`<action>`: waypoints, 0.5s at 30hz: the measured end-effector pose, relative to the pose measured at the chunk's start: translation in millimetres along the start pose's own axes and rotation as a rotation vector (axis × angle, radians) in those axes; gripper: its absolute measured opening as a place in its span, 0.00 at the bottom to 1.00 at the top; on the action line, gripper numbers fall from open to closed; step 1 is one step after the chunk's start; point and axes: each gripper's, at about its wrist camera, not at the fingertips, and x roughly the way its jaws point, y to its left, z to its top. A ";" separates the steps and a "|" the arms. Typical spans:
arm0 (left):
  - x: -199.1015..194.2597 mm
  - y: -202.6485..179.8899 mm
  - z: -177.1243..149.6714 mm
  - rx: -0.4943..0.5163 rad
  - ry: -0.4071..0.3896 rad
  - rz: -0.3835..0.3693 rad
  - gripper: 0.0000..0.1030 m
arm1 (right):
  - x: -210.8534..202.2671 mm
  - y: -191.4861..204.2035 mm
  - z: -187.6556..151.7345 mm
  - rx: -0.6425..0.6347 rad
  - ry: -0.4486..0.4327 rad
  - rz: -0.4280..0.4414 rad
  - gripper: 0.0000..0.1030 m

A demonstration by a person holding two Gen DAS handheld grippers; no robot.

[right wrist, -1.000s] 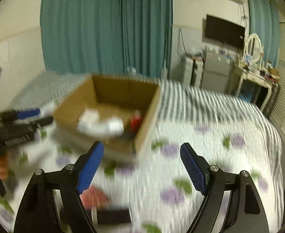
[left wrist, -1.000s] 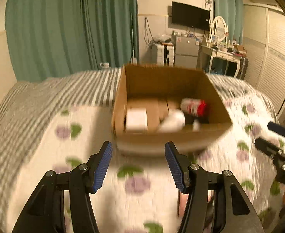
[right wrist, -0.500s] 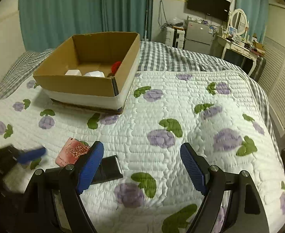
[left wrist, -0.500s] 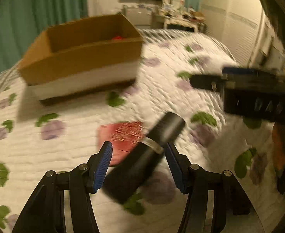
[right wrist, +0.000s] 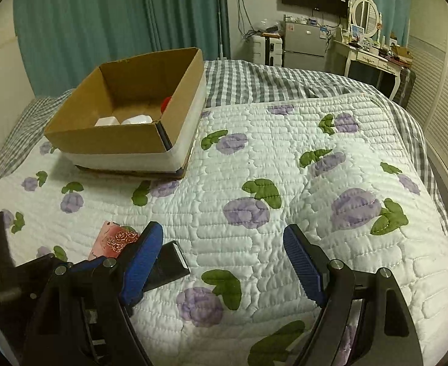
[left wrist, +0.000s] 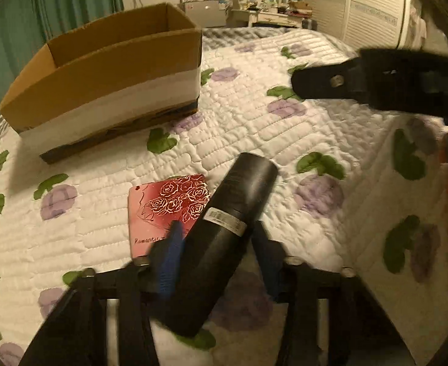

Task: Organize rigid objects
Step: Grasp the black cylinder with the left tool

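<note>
A black cylinder (left wrist: 224, 235) lies on the floral quilt, its near end between the blue pads of my left gripper (left wrist: 216, 259), which straddles it; whether the pads touch it I cannot tell. A red rose-patterned card (left wrist: 160, 210) lies beside it on the left, partly under it. The cardboard box (left wrist: 108, 70) stands behind. In the right wrist view the box (right wrist: 126, 140) holds white items and a red one; the cylinder's end (right wrist: 170, 262) and the card (right wrist: 114, 239) show at lower left. My right gripper (right wrist: 224, 259) is open and empty above the quilt.
The bed's quilt (right wrist: 285, 183) spreads to the right, with checked bedding (right wrist: 269, 82) behind. Teal curtains, a fridge, a TV and a dressing table stand along the far wall. Louvred wardrobe doors run along the right side.
My left gripper swung from facing the box down to the black cylinder and its fingers have narrowed around it. The right gripper turned toward the open quilt and stays open.
</note>
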 end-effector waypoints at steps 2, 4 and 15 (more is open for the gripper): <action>-11.3 3.5 0.9 -0.011 0.002 -0.016 0.01 | -0.9 -0.1 0.8 0.000 -0.007 0.003 0.79; -10.2 8.0 -1.1 -0.019 0.022 -0.028 0.01 | -0.5 1.2 1.1 -0.002 -0.008 -0.004 0.79; 26.0 -6.2 7.3 0.055 0.087 0.030 0.60 | 2.2 3.5 0.2 -0.007 -0.004 -0.013 0.79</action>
